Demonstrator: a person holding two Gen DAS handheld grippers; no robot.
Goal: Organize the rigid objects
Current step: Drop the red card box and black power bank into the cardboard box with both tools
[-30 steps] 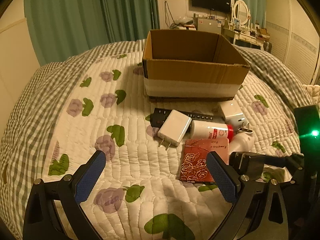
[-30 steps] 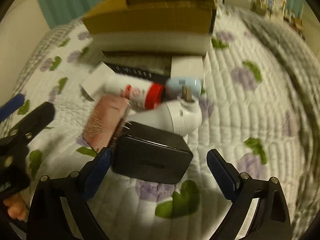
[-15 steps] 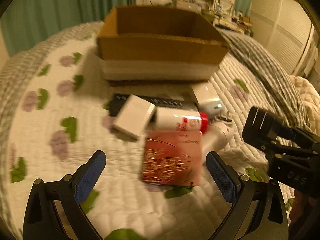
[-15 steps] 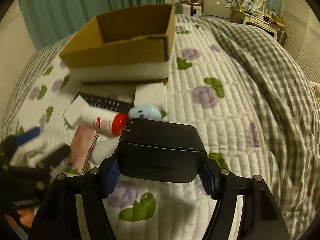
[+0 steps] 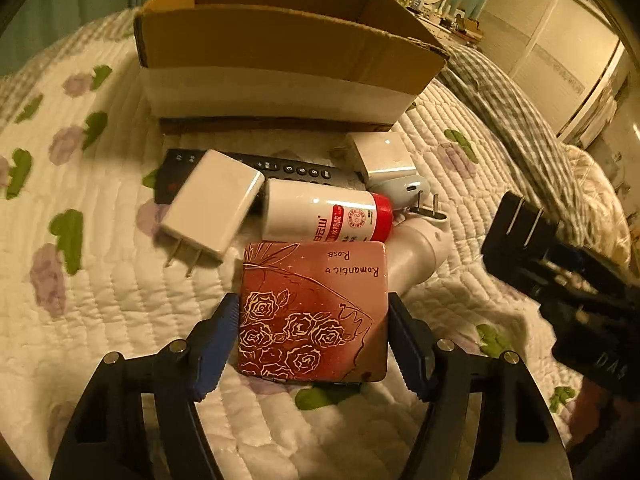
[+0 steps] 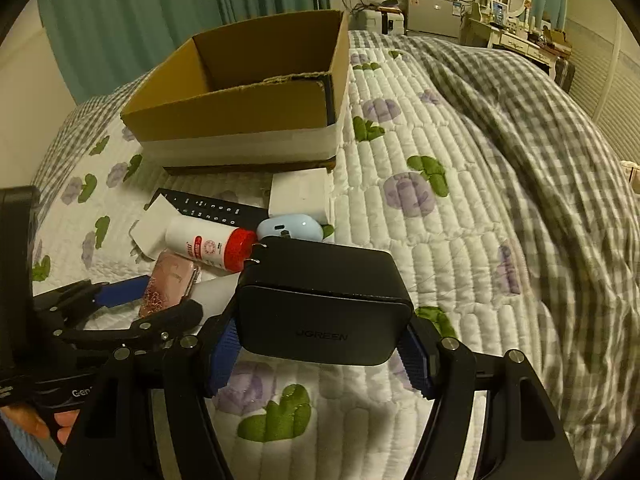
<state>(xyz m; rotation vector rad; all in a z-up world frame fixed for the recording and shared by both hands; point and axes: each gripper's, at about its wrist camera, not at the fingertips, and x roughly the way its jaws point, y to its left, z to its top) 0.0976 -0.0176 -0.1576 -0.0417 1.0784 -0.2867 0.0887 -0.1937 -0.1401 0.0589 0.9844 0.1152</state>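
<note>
A red case printed with roses (image 5: pixel 312 312) lies on the quilt between the blue pads of my left gripper (image 5: pixel 314 320). Its jaws are closing, and both pads touch the case's sides. My right gripper (image 6: pixel 320 344) is shut on a black charger (image 6: pixel 324 304) and holds it above the quilt. In the left wrist view that black charger (image 5: pixel 516 232) hangs at the right. Behind the case lie a white bottle with a red cap (image 5: pixel 320 216), a white charger (image 5: pixel 212 208) and a black remote (image 5: pixel 296 170). An open cardboard box (image 5: pixel 280 40) stands beyond them.
A white cube adapter (image 5: pixel 380 154), a pale blue case (image 5: pixel 404 188) and a white plug body (image 5: pixel 416 252) lie right of the bottle. A checked blanket (image 6: pixel 520 140) is heaped on the bed's right. A dresser and a TV stand at the far wall.
My left gripper dropped over the rose case and its jaws came in from wide open to the case's sides. The right gripper closed on the black charger and lifted it off the quilt.
</note>
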